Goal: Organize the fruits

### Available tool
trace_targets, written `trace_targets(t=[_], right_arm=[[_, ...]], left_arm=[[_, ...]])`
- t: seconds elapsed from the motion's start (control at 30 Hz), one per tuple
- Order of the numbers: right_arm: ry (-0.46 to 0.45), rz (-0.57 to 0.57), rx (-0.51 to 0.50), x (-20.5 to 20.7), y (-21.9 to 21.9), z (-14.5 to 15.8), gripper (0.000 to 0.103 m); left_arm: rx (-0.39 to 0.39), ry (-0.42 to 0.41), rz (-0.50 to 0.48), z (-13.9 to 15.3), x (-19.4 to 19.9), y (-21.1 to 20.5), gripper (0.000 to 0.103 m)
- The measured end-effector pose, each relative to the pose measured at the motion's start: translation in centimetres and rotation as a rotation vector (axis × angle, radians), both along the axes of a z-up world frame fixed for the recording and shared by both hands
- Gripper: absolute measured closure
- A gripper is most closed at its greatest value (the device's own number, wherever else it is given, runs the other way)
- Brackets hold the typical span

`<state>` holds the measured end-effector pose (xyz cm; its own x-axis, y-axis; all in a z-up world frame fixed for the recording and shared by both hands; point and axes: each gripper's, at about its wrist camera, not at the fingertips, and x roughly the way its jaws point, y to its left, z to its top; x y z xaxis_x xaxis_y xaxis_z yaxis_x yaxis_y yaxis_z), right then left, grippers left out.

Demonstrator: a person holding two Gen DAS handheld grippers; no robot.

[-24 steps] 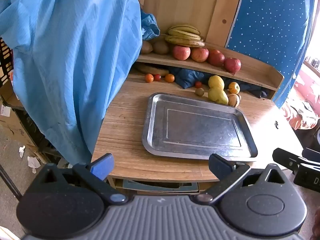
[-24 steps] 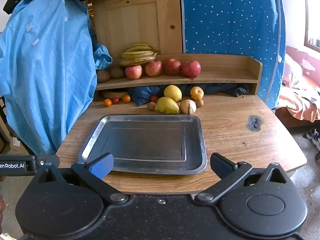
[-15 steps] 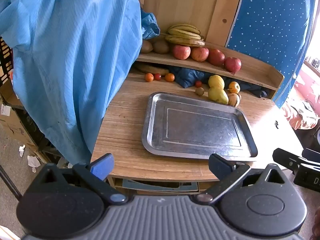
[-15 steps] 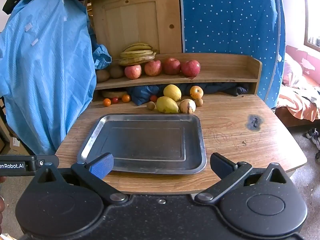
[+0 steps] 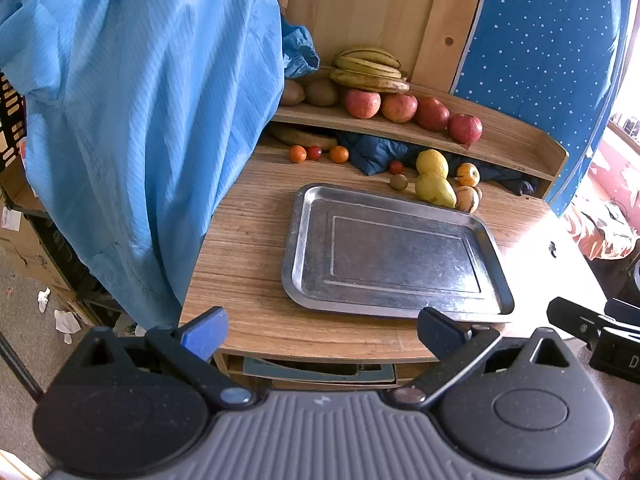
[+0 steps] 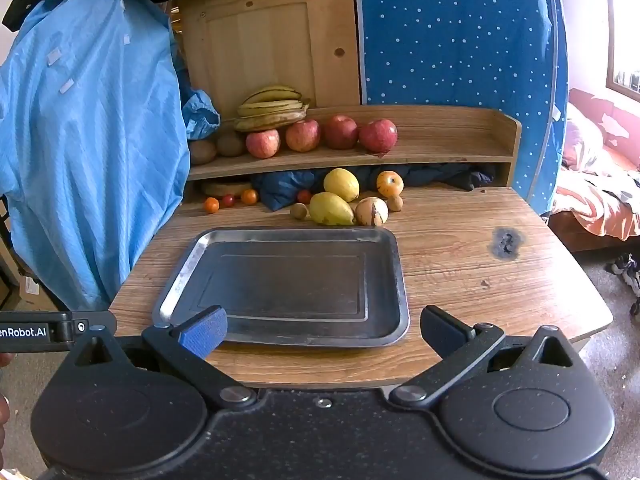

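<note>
A bare metal tray (image 5: 304,240) (image 6: 400,280) lies on the wooden table. Behind it sit a yellow lemon (image 5: 432,163) (image 6: 341,184), a yellow pear (image 5: 434,190) (image 6: 330,209), a small apple (image 6: 389,183), a kiwi (image 6: 298,211) and small orange and red fruits (image 5: 318,153) (image 6: 230,201). On the shelf above rest several red apples (image 5: 412,110) (image 6: 322,134) and a bunch of bananas (image 5: 370,69) (image 6: 274,108). My left gripper (image 5: 322,330) and right gripper (image 6: 322,330) both hover open and empty over the table's near edge, short of the tray.
A light blue garment (image 5: 140,120) (image 6: 88,152) hangs along the table's left side. A dark blue cloth (image 6: 284,188) is stuffed under the shelf (image 6: 440,152). A dotted blue panel (image 6: 460,40) stands behind. A burn mark (image 6: 506,242) marks the table's right part.
Both views have crept slightly closer to the table; nothing on it has moved and both grippers stay open.
</note>
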<state>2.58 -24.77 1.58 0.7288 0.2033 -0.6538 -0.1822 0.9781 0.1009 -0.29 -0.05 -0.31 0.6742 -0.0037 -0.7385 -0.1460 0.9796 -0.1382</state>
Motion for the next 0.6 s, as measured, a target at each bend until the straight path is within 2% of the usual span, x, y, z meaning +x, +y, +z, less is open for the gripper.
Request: trace_targets(t=[0.6], right_arm=[[0.003, -0.002, 0.004, 0.09, 0.02, 0.17, 0.001]], left_arm=[[-0.002, 0.003, 0.001, -0.06, -0.06, -0.27, 0.001]])
